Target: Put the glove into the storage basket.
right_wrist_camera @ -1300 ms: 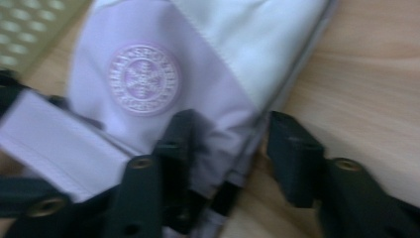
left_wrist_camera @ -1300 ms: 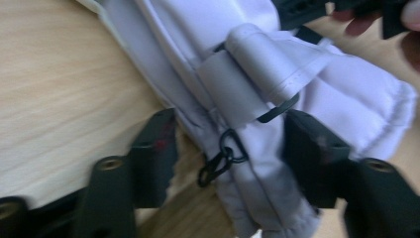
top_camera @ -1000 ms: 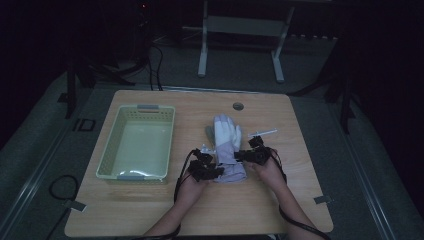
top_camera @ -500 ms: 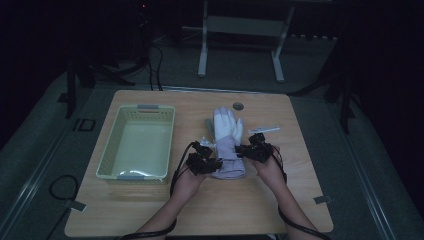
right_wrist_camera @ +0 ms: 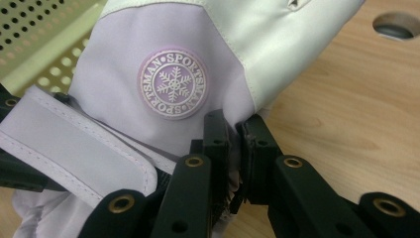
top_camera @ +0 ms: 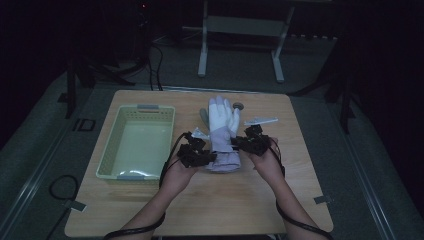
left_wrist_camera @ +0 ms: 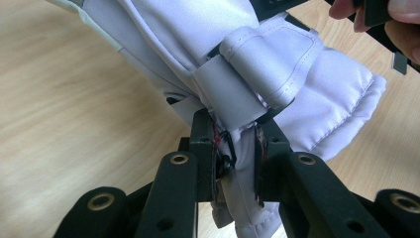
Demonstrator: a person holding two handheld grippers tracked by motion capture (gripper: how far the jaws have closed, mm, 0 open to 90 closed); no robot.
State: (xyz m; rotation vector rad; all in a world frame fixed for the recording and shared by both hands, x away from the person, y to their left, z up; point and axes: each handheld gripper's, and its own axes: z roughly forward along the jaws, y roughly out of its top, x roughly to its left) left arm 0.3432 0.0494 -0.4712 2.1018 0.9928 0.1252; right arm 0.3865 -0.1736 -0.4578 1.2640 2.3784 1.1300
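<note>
On the left half of the table (top_camera: 150, 220), the pale green basket (top_camera: 137, 142) is being left untouched while the white glove (top_camera: 223, 131) is being carried just to its right; compared with a second ago, glove and both grippers are being seen farther from the person and the glove appears lifted at its cuff, which suggests it is being picked up, probably for the basket. Its cuff is being pinched at the left by the left gripper (top_camera: 200, 155), whose jaws are being shown narrowed on a fold of fabric below the wrist strap (left_wrist_camera: 247, 94) in the left gripper view. At the right edge, the right gripper (top_camera: 248, 143) is being kept clamped on fabric, and a round snowflake badge (right_wrist_camera: 172, 83) is being revealed by the right gripper view alone.
</note>
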